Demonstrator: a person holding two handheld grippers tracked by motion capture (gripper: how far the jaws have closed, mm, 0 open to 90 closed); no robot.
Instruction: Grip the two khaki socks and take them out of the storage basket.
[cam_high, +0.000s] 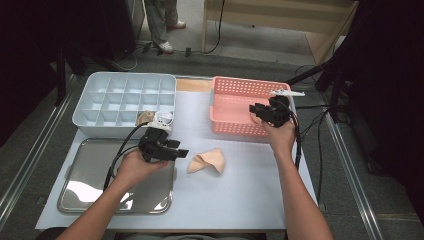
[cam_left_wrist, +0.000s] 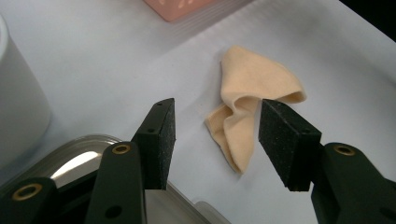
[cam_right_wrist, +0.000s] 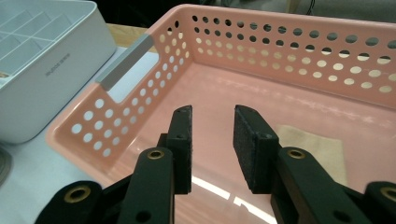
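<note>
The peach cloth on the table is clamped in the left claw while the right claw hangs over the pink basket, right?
Not clamped. The left gripper view shows the left claw open, its jaws apart above the peach cloth, which lies loose on the table. The right claw does hang over the pink basket.

- Table (cam_high: 240, 200) with a pale sheet on top, wood showing at the far edge.
- Far left: white divided box (cam_high: 125, 102).
- Near left: metal tray (cam_high: 85, 192).
- Far right: pink perforated basket (cam_high: 235, 107).
- Centre, just right of the tray: crumpled beige cloth (cam_high: 207, 161).
</note>
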